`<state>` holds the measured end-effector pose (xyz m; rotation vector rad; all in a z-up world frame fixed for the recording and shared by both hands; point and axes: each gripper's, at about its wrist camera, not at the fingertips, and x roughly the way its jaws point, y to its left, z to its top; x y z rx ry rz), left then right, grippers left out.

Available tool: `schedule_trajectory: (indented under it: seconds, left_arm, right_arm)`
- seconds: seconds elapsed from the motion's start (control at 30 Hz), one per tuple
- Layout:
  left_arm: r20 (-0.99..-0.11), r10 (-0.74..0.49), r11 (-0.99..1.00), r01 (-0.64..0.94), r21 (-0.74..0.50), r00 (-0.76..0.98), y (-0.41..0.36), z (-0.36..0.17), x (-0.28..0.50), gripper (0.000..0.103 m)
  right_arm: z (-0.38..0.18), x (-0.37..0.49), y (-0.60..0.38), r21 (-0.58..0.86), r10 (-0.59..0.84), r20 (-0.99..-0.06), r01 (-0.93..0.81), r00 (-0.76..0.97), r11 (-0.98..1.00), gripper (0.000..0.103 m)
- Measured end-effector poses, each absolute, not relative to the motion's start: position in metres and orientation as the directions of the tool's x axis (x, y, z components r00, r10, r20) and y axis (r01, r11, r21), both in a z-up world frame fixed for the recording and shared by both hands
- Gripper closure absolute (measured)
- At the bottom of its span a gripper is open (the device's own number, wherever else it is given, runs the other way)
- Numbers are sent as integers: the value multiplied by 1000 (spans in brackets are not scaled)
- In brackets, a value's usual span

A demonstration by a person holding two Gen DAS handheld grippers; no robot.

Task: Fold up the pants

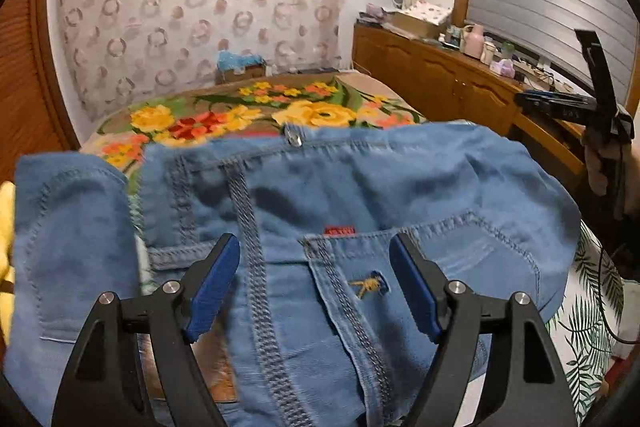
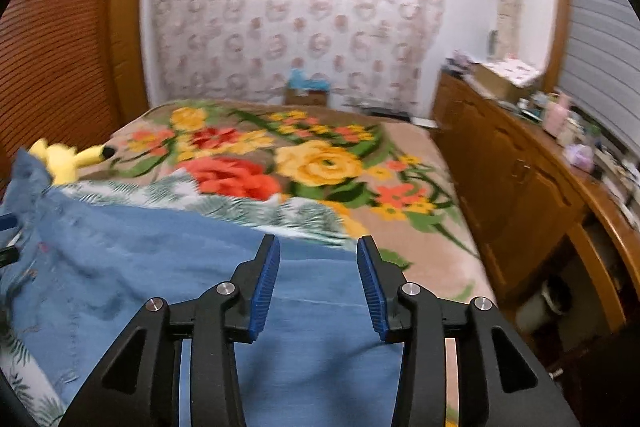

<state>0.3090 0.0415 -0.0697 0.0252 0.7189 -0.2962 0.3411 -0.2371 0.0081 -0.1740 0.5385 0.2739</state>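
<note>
on the floral blanket (image 2: 320,163), soft stitched denim pants (image 1: 360,187)

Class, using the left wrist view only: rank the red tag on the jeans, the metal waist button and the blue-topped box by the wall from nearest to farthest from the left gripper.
From the left gripper:
1. Red tag, on the jeans just beyond the fingertips.
2. Metal waist button, at the jeans' far edge.
3. Blue-topped box, against the patterned wall, left of centre.
</note>
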Motion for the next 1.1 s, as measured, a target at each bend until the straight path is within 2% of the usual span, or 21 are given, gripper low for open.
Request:
schedule_trajectory:
  seconds: [0.13,0.33,0.53,0.73,0.77,0.8,0.87,0.9,1.1]
  left_arm:
    - [-695,-252,958,277,-79,673,41,-84,312,25]
    - [-700,-267,956,274,-105,662,42,-84,314,25]
    - [-706,-253,958,273,-89,662,40,-88,313,25]
    - [-704,-240,960,273,-68,669,36,-88,312,25]
    - [-704,-240,960,272,-68,669,35,-88,312,25]
    - [-704,-238,960,273,-66,669,35,-88,312,25]
    - [-704,-239,960,273,-67,669,36,-89,312,25]
    - [-704,-239,960,272,-67,669,36,-88,312,25]
    - [-701,-240,960,272,-68,671,36,-87,311,25]
  right_arm:
    - [-7,349,-208,-86,292,-579,-413,761,907,60]
    - [-30,377,-174,-109,332,-668,-529,665,841,59]
    - [-52,403,-173,-126,301,-721,-545,624,829,59]
    - [-47,427,-159,-100,305,-750,-557,586,825,60]
    - [-42,427,-154,-93,309,-753,-559,581,824,62]
    - [-39,425,-153,-85,319,-754,-567,574,819,70]
    - [-37,421,-152,-100,319,-754,-581,574,808,78]
    - [-37,417,-151,-113,314,-756,-587,574,801,88]
    - [-34,402,-145,-183,283,-751,-601,596,778,97]
